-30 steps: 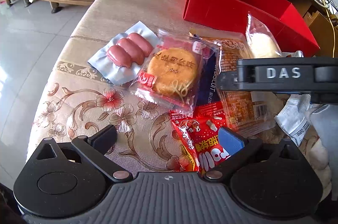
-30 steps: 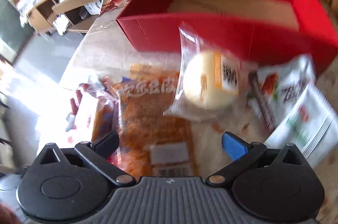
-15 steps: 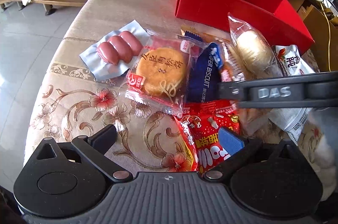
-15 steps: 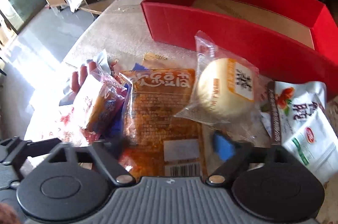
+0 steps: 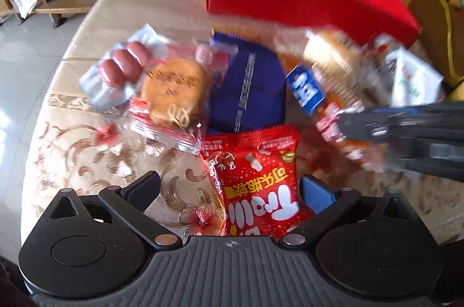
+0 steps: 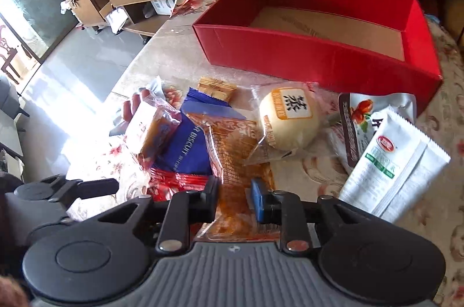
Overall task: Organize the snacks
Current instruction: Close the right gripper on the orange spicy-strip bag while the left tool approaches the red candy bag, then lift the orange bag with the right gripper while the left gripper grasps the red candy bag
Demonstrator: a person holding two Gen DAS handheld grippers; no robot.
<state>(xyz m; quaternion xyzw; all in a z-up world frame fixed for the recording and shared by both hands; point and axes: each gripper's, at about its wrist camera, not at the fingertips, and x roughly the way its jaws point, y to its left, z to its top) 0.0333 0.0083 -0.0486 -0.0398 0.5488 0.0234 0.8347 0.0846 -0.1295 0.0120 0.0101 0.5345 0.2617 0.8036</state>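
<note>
At the bottom of the right wrist view, the right gripper (image 6: 234, 198) has its jaws closed on the near end of the orange snack packet (image 6: 232, 159), which runs from between the fingers up toward the middle of the frame. A round bun in clear wrap (image 6: 285, 120) leans on the far part of this packet, and a blue biscuit packet (image 6: 191, 144) touches its left side. In my judgement, lifting now can drag or roll the bun away, because its wrap rests on the orange film; the thin film can also slip from the pads.

In the left wrist view, the left gripper (image 5: 229, 188) has its jaws wide open and holds nothing. A red candy bag (image 5: 255, 182) lies between its fingers at the lower centre.

The red box (image 6: 316, 57) stands at the upper right of the right wrist view, beyond the pile, and it appears empty.
</note>
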